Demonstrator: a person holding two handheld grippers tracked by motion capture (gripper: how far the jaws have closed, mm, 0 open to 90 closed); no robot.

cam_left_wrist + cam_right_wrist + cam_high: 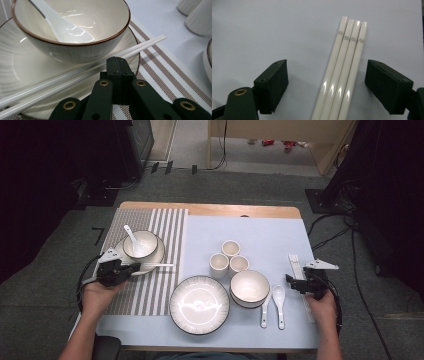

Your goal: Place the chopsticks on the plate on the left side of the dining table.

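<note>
4 white chopsticks point(342, 75) lie side by side on the blue mat, between the right gripper's point(325, 85) wide-open, empty jaws. 2 more chopsticks point(75, 77) rest across the plate point(15, 72), just beyond the left gripper point(117, 75), closed and empty.

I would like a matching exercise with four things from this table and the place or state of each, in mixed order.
Things:
1. left tool
2. right tool
3. spoon
4. three small cups

Places or states:
a. inside the bowl on the striped mat
b. shut
c. open around four white chopsticks
d. together behind the second bowl

Pairs: 1-b, 2-c, 3-a, 4-d
</note>
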